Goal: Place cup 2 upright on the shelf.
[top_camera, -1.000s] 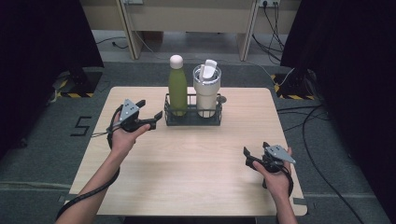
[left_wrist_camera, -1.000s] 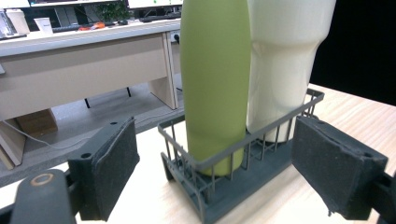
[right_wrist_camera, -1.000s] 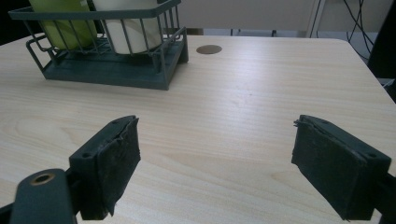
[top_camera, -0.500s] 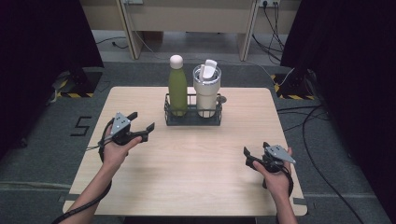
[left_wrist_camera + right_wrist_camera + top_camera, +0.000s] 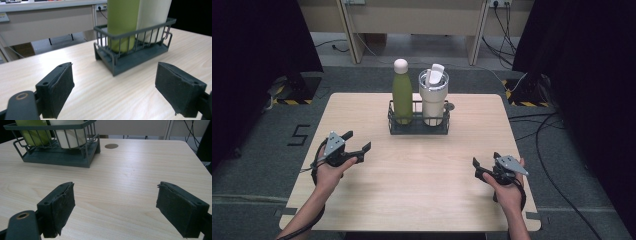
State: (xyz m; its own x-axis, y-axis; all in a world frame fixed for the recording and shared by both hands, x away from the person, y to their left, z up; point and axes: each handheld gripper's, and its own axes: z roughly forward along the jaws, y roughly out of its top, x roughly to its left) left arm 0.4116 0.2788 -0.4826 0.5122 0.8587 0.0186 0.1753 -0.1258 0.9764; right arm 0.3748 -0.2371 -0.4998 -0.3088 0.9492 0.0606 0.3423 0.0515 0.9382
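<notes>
The left gripper point(image 5: 357, 141) was held spread wide and empty over pale wood-grain table point(image 5: 422, 190); the dark wire basket point(image 5: 418, 125), with smooth green bottle point(image 5: 402, 97) and cream tumbler point(image 5: 432, 100), stood mid-table; the right gripper point(image 5: 478, 166) was likewise spread

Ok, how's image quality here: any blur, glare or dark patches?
High view: even light on the table, black curtains at both sides, right gripper slightly soft. Left gripper view: close jaws soft, rack sharp. Right gripper view: mild sheen on the wood, rack clear.
</notes>
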